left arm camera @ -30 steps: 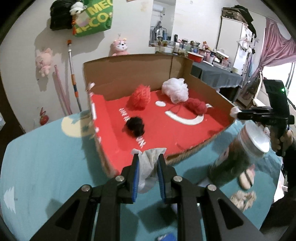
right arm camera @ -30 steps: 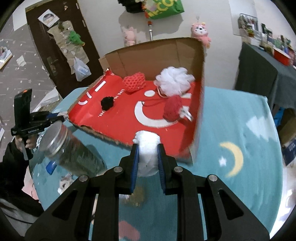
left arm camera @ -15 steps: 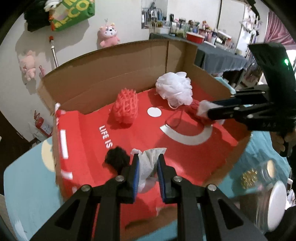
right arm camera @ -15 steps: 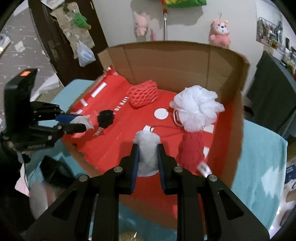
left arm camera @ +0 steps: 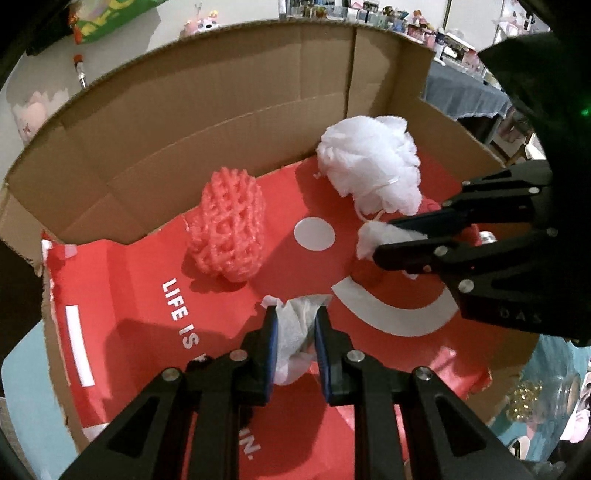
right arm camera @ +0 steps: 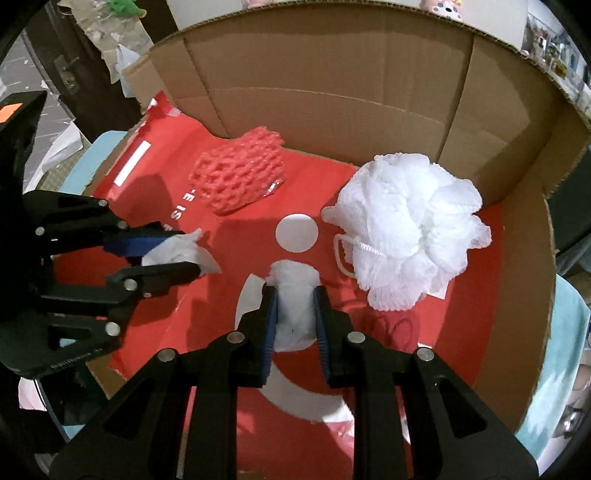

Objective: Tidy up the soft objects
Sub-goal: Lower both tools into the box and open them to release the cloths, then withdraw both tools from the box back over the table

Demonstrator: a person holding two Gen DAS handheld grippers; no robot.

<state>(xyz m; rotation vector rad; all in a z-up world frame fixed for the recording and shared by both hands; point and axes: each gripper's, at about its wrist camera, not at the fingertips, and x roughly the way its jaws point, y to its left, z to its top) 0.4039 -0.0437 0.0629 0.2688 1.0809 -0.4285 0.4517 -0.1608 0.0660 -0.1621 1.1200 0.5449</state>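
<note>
Low in the centre of each frame, the left gripper (left arm camera: 295, 325) pinches a crumpled tissue (left arm camera: 295, 332) and the right gripper (right arm camera: 293, 310) a white wad (right arm camera: 295, 306), both over the box (right arm camera: 332, 92) floor, likely for dropping.

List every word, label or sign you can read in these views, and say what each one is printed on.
"LIFE IS": white letters on the red box floor, left wrist view.
"N.": tail of a word on the same floor, beside the left claw; the rest is hidden.
"E IS": same print, partly hidden, right wrist view.
Letters on the right claw: too faint to read.
Green bag print: cut off, unreadable.
</note>
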